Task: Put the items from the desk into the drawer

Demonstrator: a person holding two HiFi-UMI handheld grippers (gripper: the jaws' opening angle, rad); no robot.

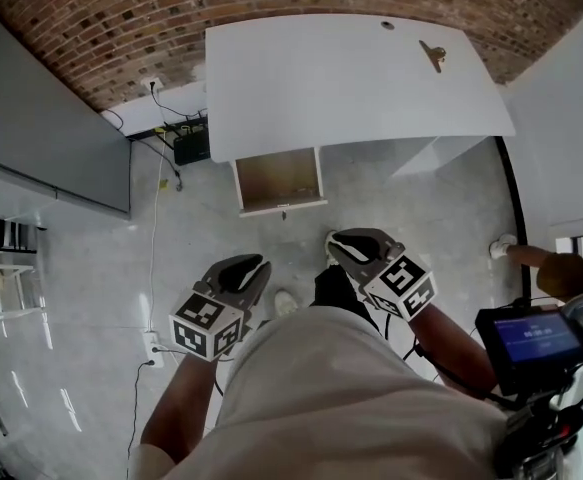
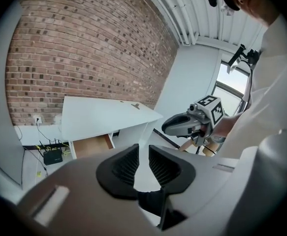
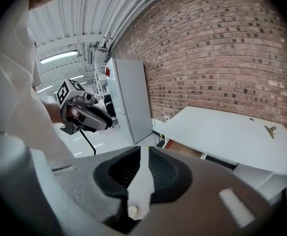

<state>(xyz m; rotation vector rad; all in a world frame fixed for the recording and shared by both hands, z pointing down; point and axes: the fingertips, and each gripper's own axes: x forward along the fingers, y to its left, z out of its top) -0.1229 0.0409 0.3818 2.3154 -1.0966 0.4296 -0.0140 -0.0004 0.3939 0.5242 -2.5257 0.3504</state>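
Note:
The white desk (image 1: 341,78) stands ahead against the brick wall. A small brown item (image 1: 433,56) lies on it near the back right, with a tiny round item (image 1: 387,25) beyond it. Under the desk's left part the drawer (image 1: 278,180) is pulled out, showing its wooden inside. I hold both grippers low, close to my body and well short of the desk. My left gripper (image 1: 254,266) (image 2: 143,154) has its jaws nearly together with nothing between them. My right gripper (image 1: 343,240) (image 3: 142,154) is the same and holds nothing.
A black box with cables (image 1: 191,145) sits on the floor left of the desk. A grey cabinet (image 1: 41,108) runs along the left. A device with a blue screen (image 1: 531,338) is at my right side. Grey floor lies between me and the drawer.

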